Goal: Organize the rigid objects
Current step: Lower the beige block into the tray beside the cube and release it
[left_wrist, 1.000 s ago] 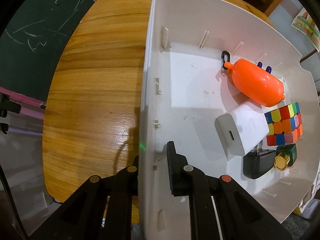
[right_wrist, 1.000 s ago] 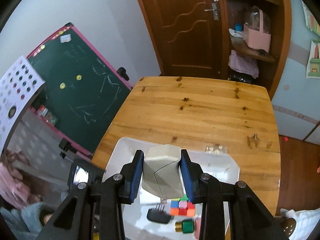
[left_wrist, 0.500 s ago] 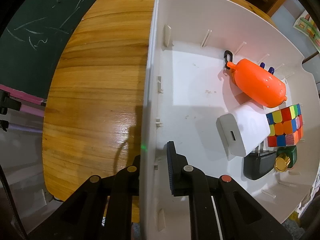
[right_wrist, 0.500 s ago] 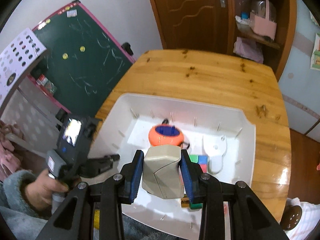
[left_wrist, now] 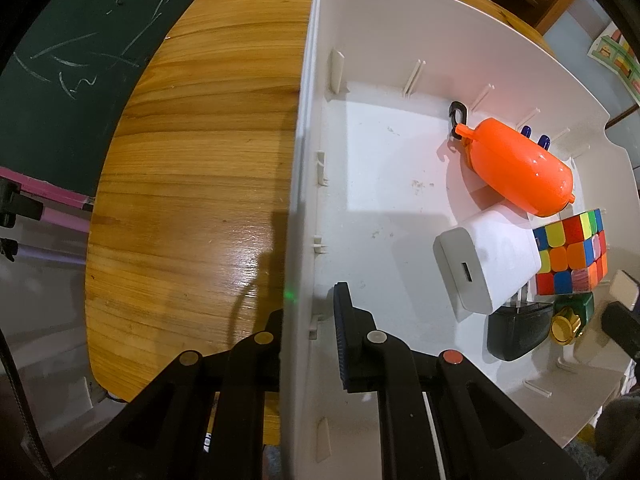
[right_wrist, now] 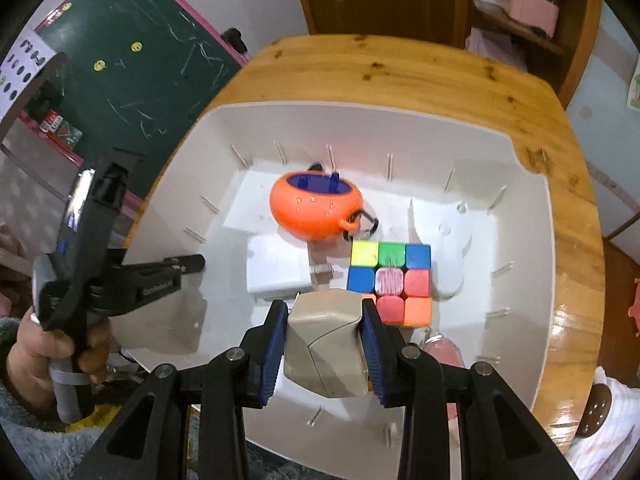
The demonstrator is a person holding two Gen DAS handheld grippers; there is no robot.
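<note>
A white plastic bin [left_wrist: 400, 20] stands on a wooden table [left_wrist: 192, 200]. My left gripper [left_wrist: 308, 320] is shut on the bin's side wall, one finger inside and one outside; the right wrist view shows it at the bin's left wall [right_wrist: 176, 268], held by a hand. My right gripper [right_wrist: 326, 336] is shut on a beige angular block [right_wrist: 326, 340] and hangs low over the bin's near side. Inside lie an orange case [right_wrist: 316, 208], a white charger [right_wrist: 276, 272], a colour cube [right_wrist: 390, 282], a black charger [left_wrist: 516, 330] and a small green bottle with a gold cap [left_wrist: 572, 316].
A green chalkboard [right_wrist: 160, 60] with a pink frame stands beyond the table's left edge. A brown door and shelves are behind the table. The bin's floor on the side near my left gripper [left_wrist: 380, 184] is bare. A grey fluffy sleeve [right_wrist: 24, 452] is at lower left.
My right gripper has come down with the beige block and tipped toward the bin, which now fills its view. Its tip now shows at the left wrist view's right edge. The left gripper has kept still.
</note>
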